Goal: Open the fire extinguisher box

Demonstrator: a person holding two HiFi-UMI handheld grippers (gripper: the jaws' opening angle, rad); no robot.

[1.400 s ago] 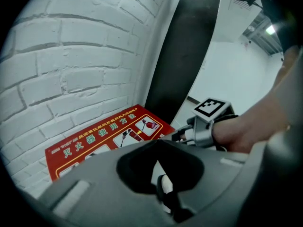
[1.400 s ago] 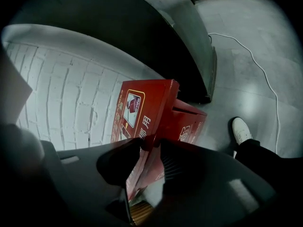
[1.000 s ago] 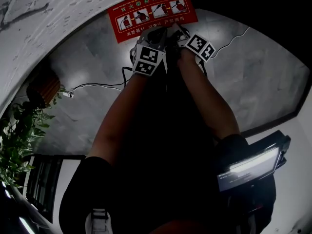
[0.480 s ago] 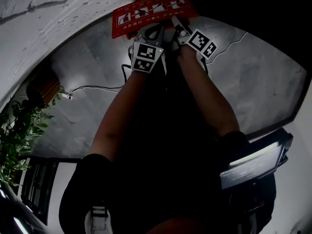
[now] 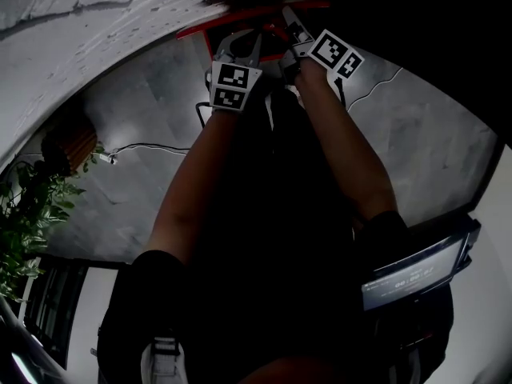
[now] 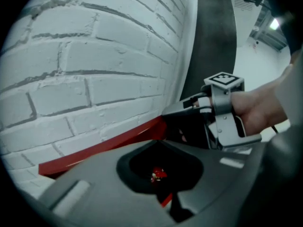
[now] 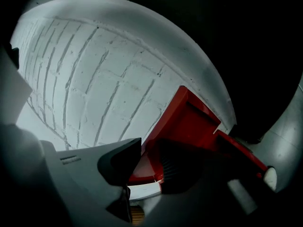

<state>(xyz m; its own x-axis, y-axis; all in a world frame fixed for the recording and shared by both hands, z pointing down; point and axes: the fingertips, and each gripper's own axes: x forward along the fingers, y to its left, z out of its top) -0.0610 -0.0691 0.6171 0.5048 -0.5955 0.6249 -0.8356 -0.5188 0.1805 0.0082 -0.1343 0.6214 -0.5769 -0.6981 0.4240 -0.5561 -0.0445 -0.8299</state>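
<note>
Gripping fire extinguisher box lid [image 7: 189,122] against brick wall [image 7: 94,70]: left gripper [image 6: 168,202] pinching red edge, right gripper [image 7: 149,160] closing on same edge; risking slip and slam-shut through shallow purchase.

Nothing legible; the figures on the lit screen [image 5: 412,277] are too blurred.

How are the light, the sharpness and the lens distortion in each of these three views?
Head view: very dark, the arms almost black, the red metal box lid blurred. Left gripper view: bright white brick wall, grey left tool soft. Right gripper view: brick lines curve strongly, black corners.
</note>
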